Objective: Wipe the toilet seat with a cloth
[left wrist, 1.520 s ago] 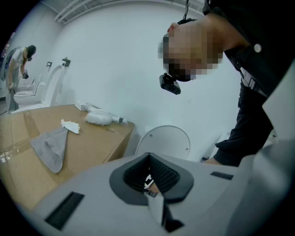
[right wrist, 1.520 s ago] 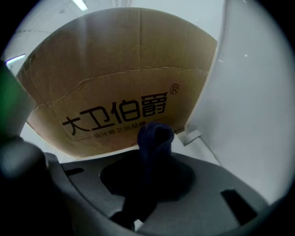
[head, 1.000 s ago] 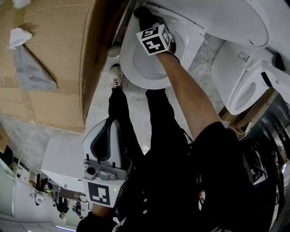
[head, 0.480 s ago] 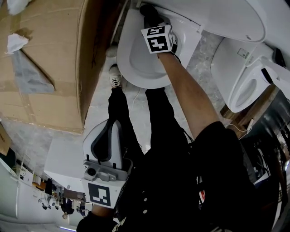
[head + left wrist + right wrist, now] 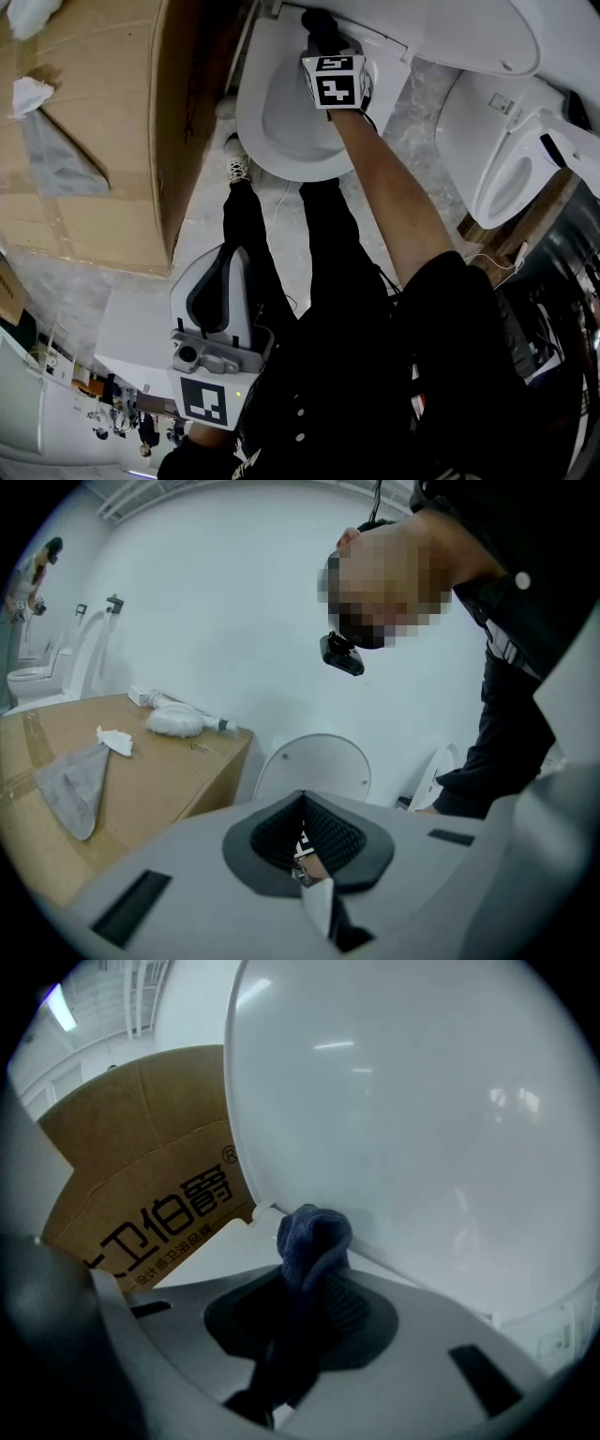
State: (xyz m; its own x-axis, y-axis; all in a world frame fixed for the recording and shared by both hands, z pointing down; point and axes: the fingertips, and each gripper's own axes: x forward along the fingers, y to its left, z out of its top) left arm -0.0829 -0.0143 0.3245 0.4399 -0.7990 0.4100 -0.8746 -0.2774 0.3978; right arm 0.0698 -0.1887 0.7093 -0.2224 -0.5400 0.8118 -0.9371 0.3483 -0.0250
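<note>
Toilet seat (image 5: 286, 171) lies down on the bowl below you, with its lid (image 5: 422, 1129) raised behind it. Your right gripper (image 5: 305, 1302) is at the rear of the seat, near the hinge. Its jaws are clamped on a dark blue cloth (image 5: 314, 1237), whose bunched end sticks out past the tips at the foot of the lid. You cannot tell from these views whether the cloth presses on the seat. Your left gripper (image 5: 302, 827) hangs low by your leg, well apart from the toilet, its pads closed together with nothing between them. A cardboard box (image 5: 94, 187) stands just beside the bowl, with a grey rag (image 5: 56, 150) lying on top.
</note>
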